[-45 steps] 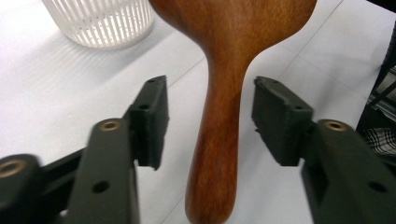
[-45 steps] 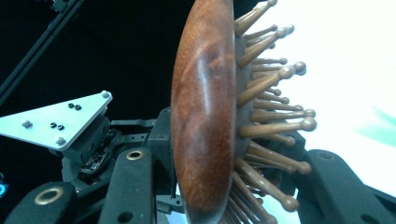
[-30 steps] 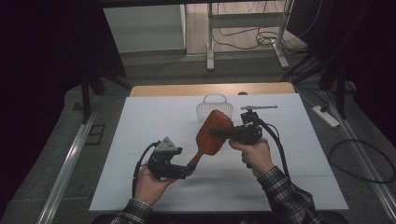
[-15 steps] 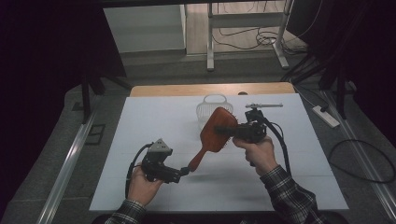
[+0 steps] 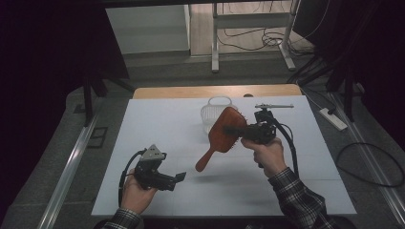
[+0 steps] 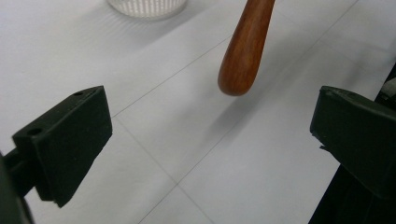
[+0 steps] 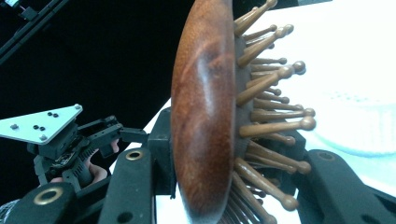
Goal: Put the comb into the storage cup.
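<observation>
Since half a second ago, the left gripper (image 5: 180,177) has let go of the handle and drawn back low, jaws wide apart and empty. One wooden paddle hairbrush (image 5: 222,136) hangs above the white table (image 5: 157,124), clamped at its head by the right gripper (image 5: 229,130). One white mesh basket (image 5: 210,111) stands behind; lowering it there handle-up seems wise. Two grippers, one brush, one basket.

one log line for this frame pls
right gripper: shut on hairbrush head, held above table | left gripper: open, holding nothing, below handle tip | white basket: behind brush
</observation>
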Available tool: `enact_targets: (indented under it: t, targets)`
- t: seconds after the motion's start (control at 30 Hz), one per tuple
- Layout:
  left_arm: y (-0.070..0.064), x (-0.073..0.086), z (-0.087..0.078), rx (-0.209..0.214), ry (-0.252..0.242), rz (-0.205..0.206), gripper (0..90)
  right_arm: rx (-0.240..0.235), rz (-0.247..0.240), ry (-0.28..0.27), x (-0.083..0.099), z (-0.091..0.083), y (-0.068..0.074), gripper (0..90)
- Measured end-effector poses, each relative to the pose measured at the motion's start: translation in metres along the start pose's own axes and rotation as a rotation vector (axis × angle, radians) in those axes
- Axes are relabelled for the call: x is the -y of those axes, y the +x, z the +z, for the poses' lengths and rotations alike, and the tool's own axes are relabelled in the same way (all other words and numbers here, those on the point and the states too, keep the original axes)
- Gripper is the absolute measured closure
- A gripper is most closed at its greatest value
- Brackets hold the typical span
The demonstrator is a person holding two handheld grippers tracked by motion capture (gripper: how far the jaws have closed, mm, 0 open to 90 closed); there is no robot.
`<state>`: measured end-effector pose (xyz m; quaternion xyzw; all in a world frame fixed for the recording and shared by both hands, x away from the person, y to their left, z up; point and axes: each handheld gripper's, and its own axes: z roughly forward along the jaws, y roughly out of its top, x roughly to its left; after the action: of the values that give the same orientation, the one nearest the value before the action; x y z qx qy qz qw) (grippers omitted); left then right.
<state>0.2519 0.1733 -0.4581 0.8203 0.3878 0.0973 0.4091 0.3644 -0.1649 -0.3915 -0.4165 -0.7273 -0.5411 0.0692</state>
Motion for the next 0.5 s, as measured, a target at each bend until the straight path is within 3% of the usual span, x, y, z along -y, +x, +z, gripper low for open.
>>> enact_targets:
  t: [0.5]
  targets:
    - [0.003, 0.027, -0.019, -0.040, 0.019, -0.016, 0.0, 0.008, -0.002, -0.021, -0.011, -0.002, -0.001, 54.3]
